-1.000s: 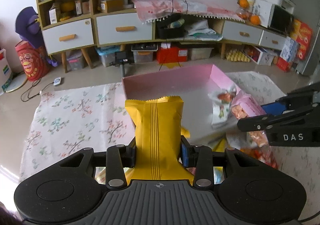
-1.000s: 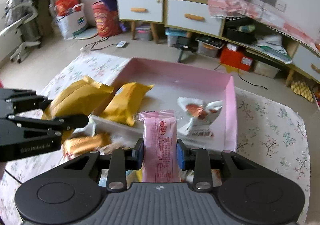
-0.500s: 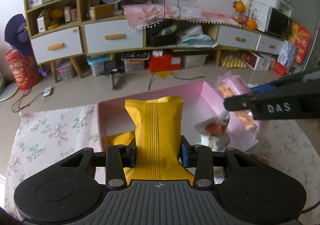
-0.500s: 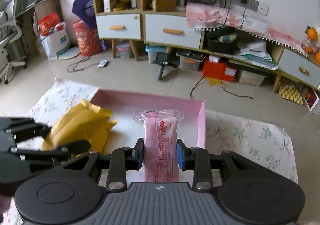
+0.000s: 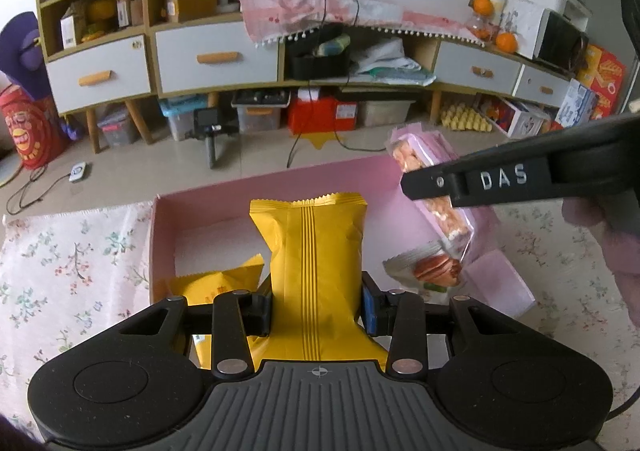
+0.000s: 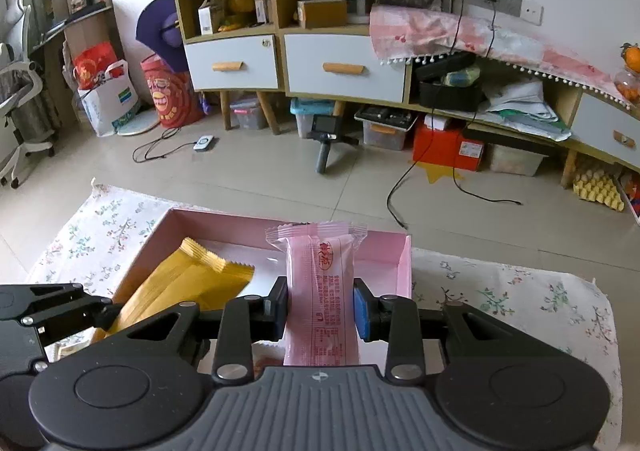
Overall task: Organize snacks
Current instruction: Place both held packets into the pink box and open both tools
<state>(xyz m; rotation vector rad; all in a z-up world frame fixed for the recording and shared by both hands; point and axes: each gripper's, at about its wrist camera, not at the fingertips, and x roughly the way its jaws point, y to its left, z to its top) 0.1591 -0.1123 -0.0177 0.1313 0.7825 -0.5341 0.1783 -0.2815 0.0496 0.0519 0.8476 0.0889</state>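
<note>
My left gripper (image 5: pixel 316 317) is shut on a yellow snack packet (image 5: pixel 314 251) and holds it above the pink box (image 5: pixel 280 191). My right gripper (image 6: pixel 320 309) is shut on a pink snack bar (image 6: pixel 318 291), also over the box (image 6: pixel 256 221). In the left wrist view the right gripper (image 5: pixel 424 187) holds the pink bar (image 5: pixel 440 207) above the box's right side. In the right wrist view the left gripper (image 6: pixel 100 311) shows at the left with its yellow packet (image 6: pixel 180 287). A second yellow packet (image 5: pixel 208 283) and a white red-printed snack (image 5: pixel 432 271) lie in the box.
The box stands on a floral cloth (image 5: pixel 72 263) on the floor. Behind it are a cabinet with white drawers (image 5: pixel 216 59), storage bins, a small tripod (image 5: pixel 210 131) and cables on the tiles.
Both grippers have risen and moved forward over the pink box with their snacks. The loose snacks in front of the box have dropped out of view.
</note>
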